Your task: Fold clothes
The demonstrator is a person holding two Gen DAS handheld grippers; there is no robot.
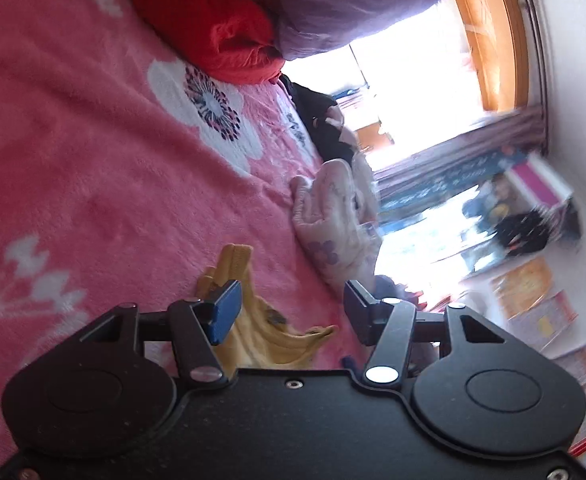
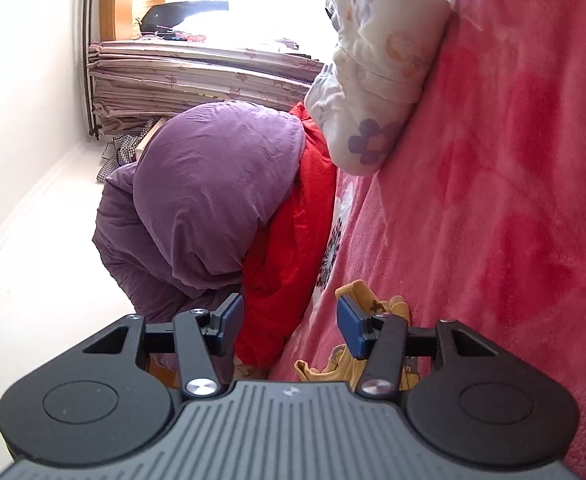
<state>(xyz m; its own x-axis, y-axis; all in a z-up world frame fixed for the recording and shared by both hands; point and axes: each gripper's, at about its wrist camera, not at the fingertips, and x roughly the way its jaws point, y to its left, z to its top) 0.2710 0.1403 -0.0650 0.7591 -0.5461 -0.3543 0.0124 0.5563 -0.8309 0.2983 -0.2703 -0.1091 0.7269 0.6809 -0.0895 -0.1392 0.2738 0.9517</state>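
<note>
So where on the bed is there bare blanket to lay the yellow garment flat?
Free: pink blanket between the yellow garment and red quilt. Crowded: the edge strip holding the floral bundle and dark clothes.

My right gripper has its jaws standing apart with nothing pressed between the blue pads. Just behind its right finger a yellow garment lies crumpled on the pink blanket. Farther off I see a purple quilt over a red quilt, and a floral bundle.
</note>
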